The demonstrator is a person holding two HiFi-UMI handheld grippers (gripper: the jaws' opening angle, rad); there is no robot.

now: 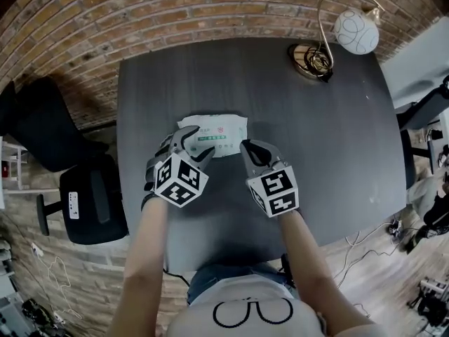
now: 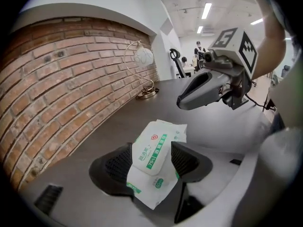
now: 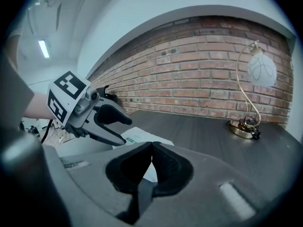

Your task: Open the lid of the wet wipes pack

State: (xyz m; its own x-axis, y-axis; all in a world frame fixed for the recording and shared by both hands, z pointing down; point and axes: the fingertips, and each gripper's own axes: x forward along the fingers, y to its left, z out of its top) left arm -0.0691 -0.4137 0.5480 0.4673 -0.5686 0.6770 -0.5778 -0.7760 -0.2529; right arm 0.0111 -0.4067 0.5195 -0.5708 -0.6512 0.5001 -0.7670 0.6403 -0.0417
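The white wet wipes pack (image 1: pixel 216 130) with green print lies flat on the dark table (image 1: pixel 337 153), its lid (image 2: pixel 152 150) down. My left gripper (image 1: pixel 191 144) stands open over the pack's near left end. In the left gripper view the pack (image 2: pixel 158 126) lies between the two pads (image 2: pixel 118 167) of the left gripper (image 2: pixel 151 163), undeformed. My right gripper (image 1: pixel 247 146) hovers shut and empty just off the pack's near right corner, tips together (image 3: pixel 151 146). In the right gripper view the pack (image 3: pixel 142 137) shows under the open left gripper (image 3: pixel 124 130).
A gold lamp with a white globe (image 1: pixel 356 30) stands on the table's far right corner, its base (image 1: pixel 309 58) ringed with cable. A black chair (image 1: pixel 91 195) stands left of the table. A brick wall (image 1: pixel 140 12) runs behind.
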